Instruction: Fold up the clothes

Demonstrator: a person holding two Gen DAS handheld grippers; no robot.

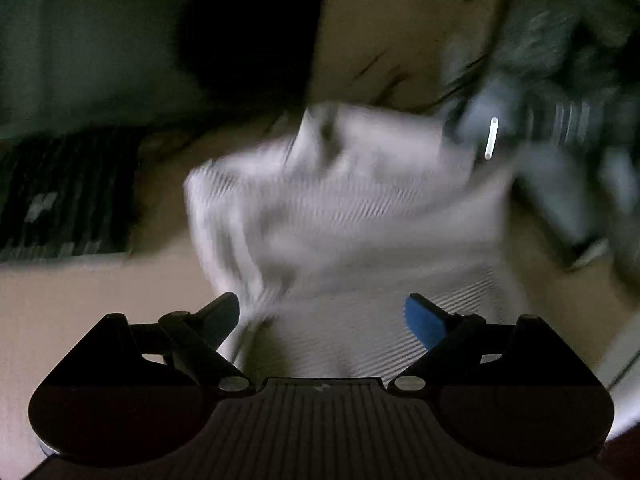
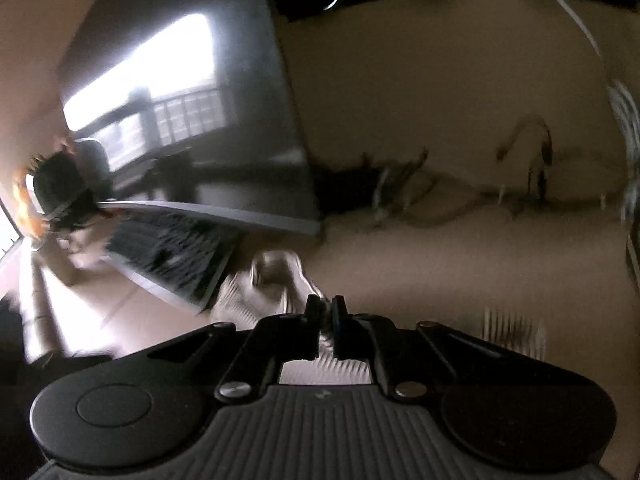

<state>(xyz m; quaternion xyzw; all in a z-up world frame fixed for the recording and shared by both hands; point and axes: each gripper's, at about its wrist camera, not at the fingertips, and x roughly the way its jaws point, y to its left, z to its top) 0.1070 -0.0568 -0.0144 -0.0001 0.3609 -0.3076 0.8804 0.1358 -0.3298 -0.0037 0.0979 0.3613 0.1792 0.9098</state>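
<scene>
A white ribbed garment [image 1: 340, 208] lies crumpled on the tan table, blurred by motion. My left gripper [image 1: 322, 316] is open, its blue-padded fingers spread over the garment's near part without holding it. In the left wrist view, the other gripper [image 1: 492, 136] shows blurred at the garment's far right corner. My right gripper [image 2: 326, 312] is shut on a fold of the white garment [image 2: 264, 288], which bunches just ahead of its fingertips and shows below them.
A dark laptop keyboard [image 1: 60, 200] lies left of the garment; its screen [image 2: 180, 120] and keyboard stand at the left in the right wrist view. A tangle of cables [image 2: 440, 184] runs across the tan table [image 2: 440, 80]. Grey and striped clothes [image 1: 568, 60] are piled at the far right.
</scene>
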